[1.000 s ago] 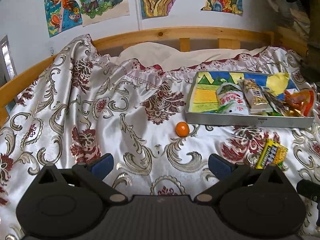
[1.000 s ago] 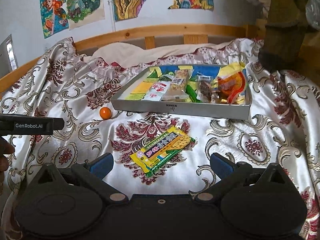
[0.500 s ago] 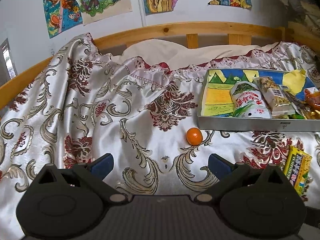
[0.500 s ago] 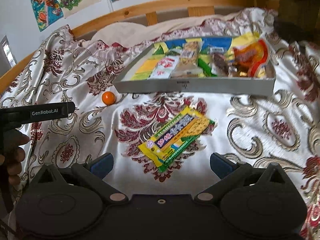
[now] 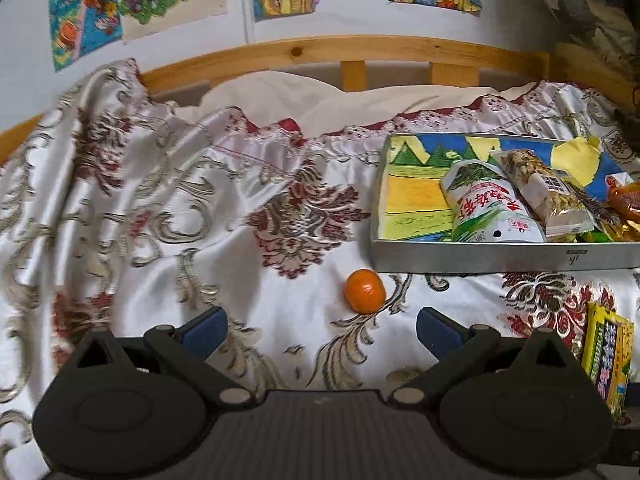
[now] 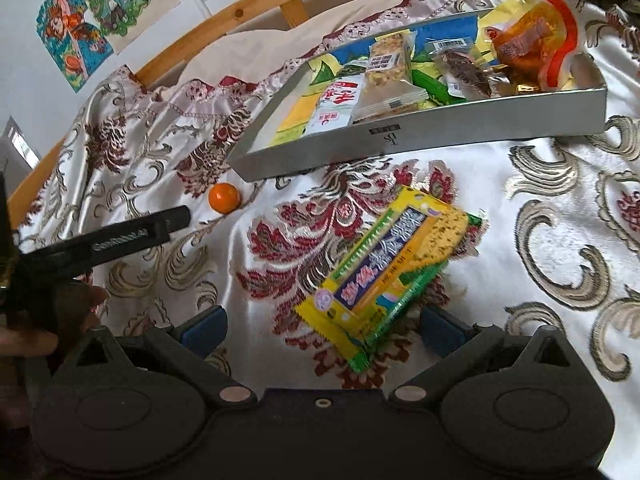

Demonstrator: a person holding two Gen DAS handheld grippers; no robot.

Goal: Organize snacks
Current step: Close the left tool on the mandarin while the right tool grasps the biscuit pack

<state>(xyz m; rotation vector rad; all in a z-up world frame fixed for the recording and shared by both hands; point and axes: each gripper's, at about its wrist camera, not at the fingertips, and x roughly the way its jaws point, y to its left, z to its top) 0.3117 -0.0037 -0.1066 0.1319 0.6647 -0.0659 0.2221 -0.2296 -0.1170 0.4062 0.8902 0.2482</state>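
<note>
1. The left gripper (image 5: pixel 320 326) hovers over the patterned bedspread (image 5: pixel 160 216) with its blue-tipped fingers spread wide and nothing between them.
2. A small orange fruit (image 5: pixel 365 290) lies on the bedspread just ahead of that gap, near the front left corner of the grey tray (image 5: pixel 480 258), not touching it.
3. The tray sits toward the far right of the bed and holds a white-green packet (image 5: pixel 490 210), a nut bar (image 5: pixel 546 192) and orange-wrapped snacks (image 6: pixel 532 36).
4. A yellow-green snack packet (image 6: pixel 390 268) lies flat on the bedspread in front of the tray, apart from it.
5. The right gripper (image 6: pixel 323 326) is released; the packet's near end lies between its fingers, which do not clamp it.
</note>
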